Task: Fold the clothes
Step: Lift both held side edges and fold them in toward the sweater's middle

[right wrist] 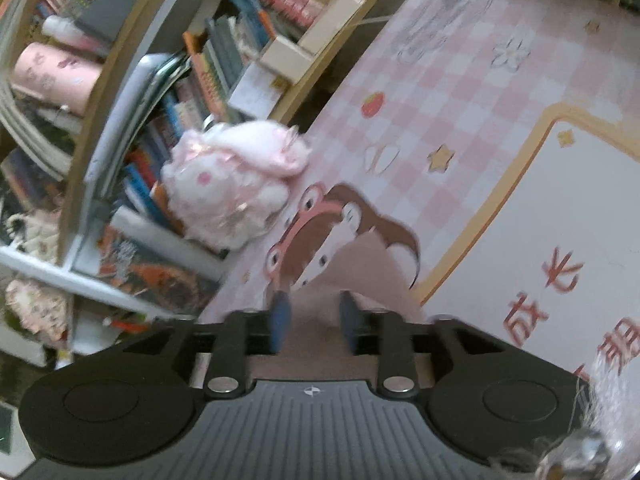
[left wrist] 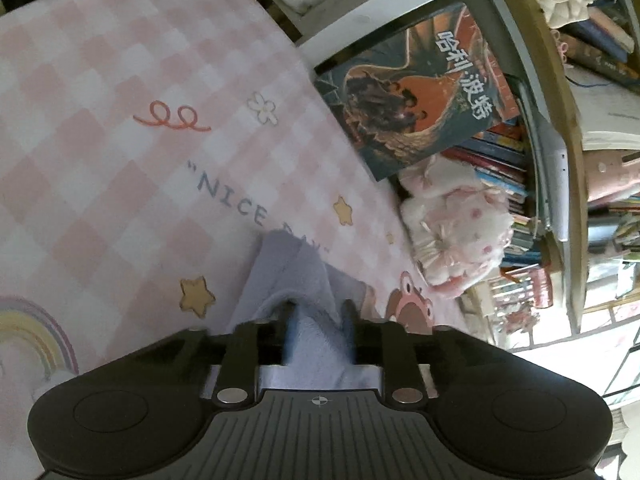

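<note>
The left claw (left wrist: 318, 312) pinches a bunched pale lilac cloth (left wrist: 288, 272) above the pink checked bench (left wrist: 100, 80) printed "NICE DAY" at 12 o'clock, the right claw (right wrist: 314, 312) stands parted and empty, so folding looks mid-way, how far I cannot tell.
</note>
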{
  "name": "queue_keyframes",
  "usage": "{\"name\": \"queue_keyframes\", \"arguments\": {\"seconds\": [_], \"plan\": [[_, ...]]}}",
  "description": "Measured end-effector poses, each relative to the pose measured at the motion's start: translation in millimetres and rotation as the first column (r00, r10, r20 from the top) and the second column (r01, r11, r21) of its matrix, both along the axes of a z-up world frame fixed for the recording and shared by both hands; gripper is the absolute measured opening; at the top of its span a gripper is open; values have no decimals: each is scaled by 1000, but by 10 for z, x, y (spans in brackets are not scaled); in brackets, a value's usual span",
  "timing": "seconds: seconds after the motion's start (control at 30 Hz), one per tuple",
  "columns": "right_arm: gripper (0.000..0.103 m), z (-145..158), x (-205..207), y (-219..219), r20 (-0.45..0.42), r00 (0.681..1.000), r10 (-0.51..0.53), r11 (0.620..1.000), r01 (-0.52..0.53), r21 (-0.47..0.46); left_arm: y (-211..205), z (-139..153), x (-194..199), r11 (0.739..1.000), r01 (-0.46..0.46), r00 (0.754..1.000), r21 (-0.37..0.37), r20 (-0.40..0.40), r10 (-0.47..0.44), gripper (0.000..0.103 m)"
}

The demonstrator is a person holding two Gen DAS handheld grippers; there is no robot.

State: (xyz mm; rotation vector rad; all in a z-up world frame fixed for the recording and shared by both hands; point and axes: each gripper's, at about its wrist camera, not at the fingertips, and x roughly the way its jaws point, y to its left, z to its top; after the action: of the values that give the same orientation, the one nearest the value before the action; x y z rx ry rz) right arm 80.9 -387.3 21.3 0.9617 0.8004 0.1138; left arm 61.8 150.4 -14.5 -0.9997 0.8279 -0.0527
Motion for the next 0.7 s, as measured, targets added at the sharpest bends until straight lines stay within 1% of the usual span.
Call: {"name": "queue_keyframes", "arguments": {"seconds": [0.03,0.07,0.1,0.17,0.23,0.3,0.37,0.43,0.53,0.57,0.63,0.67,0.7], "plan": [[39,23,6,-6,4,1000,-6,1000,6,-19,19,22,11,1000,-5,1000,20,14,5,36],[39,47,8,-8,10,1000,-7,999,7,-43,33,63,12,998,-5,999,59,39,3,43],[40,76,3,-3,17,1000,1,997,0,-77,45,103,13,995,-5,998,98,62,-1,46],[42,133,-9,9,31,999,17,989,-12,-145,32,173,15,981,22,996,194,83,-38,47],[45,166,-19,51,36,998,49,974,-39,-222,-39,225,-4,948,51,993,313,84,-81,47],[46,176,-19,118,35,995,92,951,-77,-301,-160,267,-67,898,72,989,434,86,-121,47],[47,139,14,231,26,988,153,919,-133,-371,-287,281,-132,858,113,978,501,98,-186,47],[47,101,47,344,13,977,213,879,-186,-439,-417,276,-172,823,139,967,551,102,-232,47],[48,41,99,508,-11,955,298,806,-258,-532,-511,272,-171,796,117,976,593,80,-203,46],[48,13,121,541,-13,949,317,789,-271,-552,-541,270,-170,788,110,978,606,74,-194,45],[47,-45,169,567,-16,944,330,772,-280,-571,-555,255,-123,799,112,978,591,75,-193,44],[46,-77,208,568,-21,944,329,774,-282,-567,-565,228,-88,799,123,977,588,70,-201,43],[42,-111,248,570,-26,944,330,774,-287,-565,-576,202,-53,800,133,976,585,64,-209,42]]}}
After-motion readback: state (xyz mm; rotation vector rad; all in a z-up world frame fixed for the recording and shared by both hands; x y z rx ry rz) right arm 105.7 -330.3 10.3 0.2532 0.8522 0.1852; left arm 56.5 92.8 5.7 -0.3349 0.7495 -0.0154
